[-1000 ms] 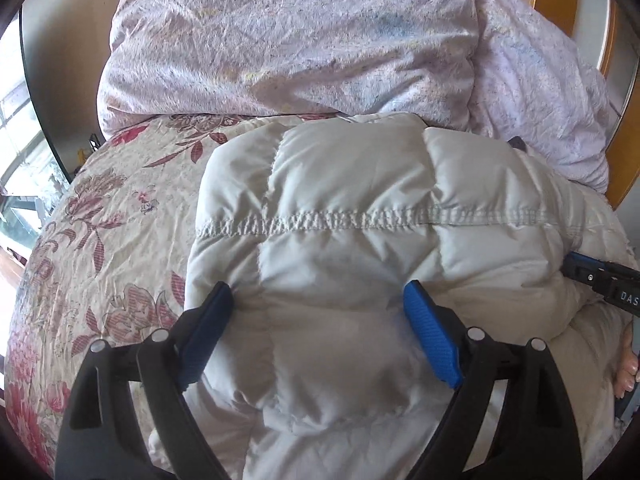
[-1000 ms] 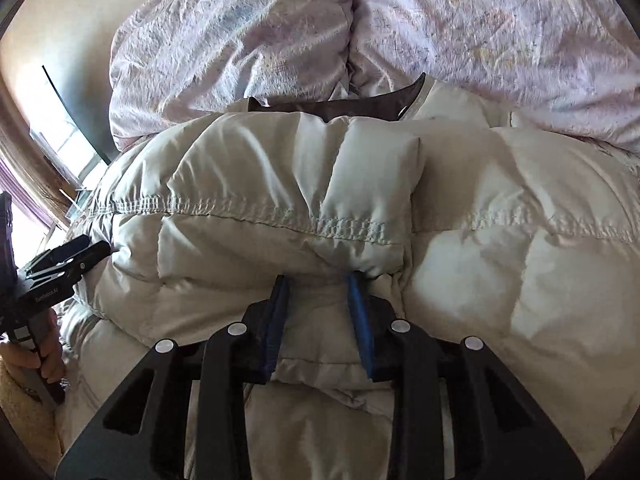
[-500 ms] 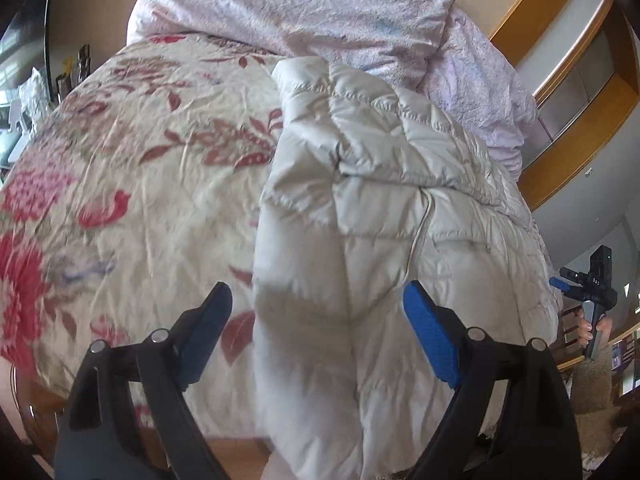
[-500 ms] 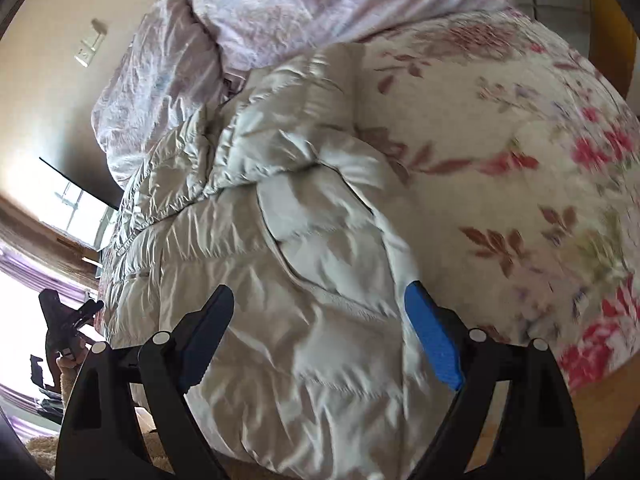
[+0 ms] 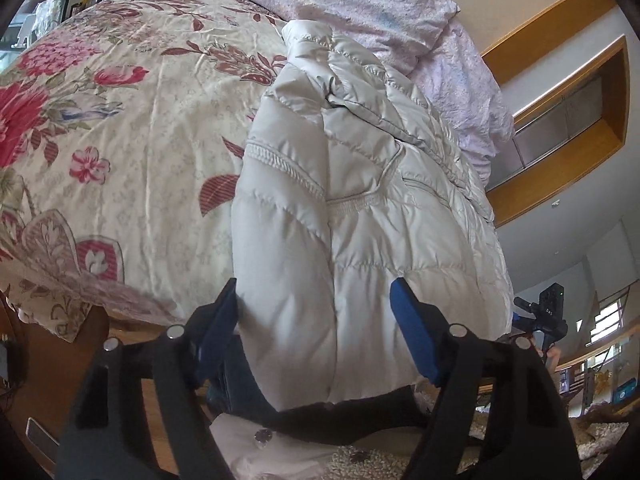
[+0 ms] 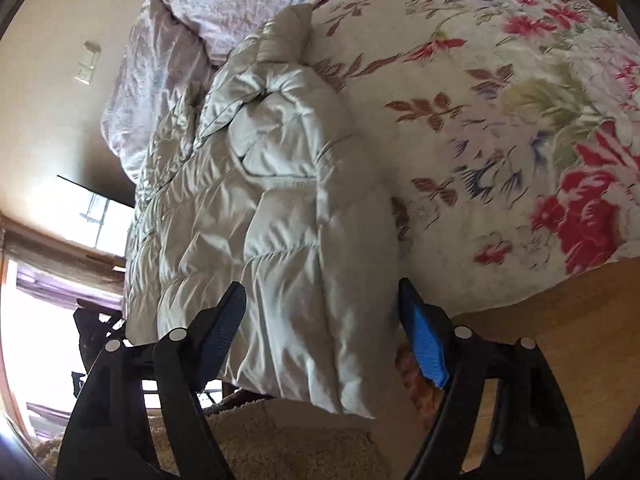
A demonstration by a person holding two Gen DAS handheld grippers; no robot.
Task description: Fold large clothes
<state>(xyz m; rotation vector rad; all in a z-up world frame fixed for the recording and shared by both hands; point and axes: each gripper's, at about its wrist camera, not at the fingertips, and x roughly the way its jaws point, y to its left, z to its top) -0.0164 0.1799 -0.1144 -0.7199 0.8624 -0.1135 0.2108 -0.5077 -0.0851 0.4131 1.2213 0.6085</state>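
Observation:
A puffy off-white quilted jacket lies lengthwise on the floral bedspread, its sleeves folded in and its hem hanging over the bed's near edge. My left gripper straddles the hem's left corner. Its jaws are closing with the padding between the blue pads, which do not visibly squeeze it. My right gripper straddles the jacket's right hem corner in the same way, jaws closing around the padding. Each view shows the other gripper at the far side: the right gripper and the left gripper.
Lilac pillows lie at the head of the bed beyond the collar. The bedspread spreads out on both sides of the jacket. A beige rug and wooden floor lie below the bed's edge. A wood-framed wall recess is at right.
Both grippers have pulled back from the jacket's middle to its hem at the bed's edge. The right gripper let go of the fold it pinched and opened. Both have rolled.

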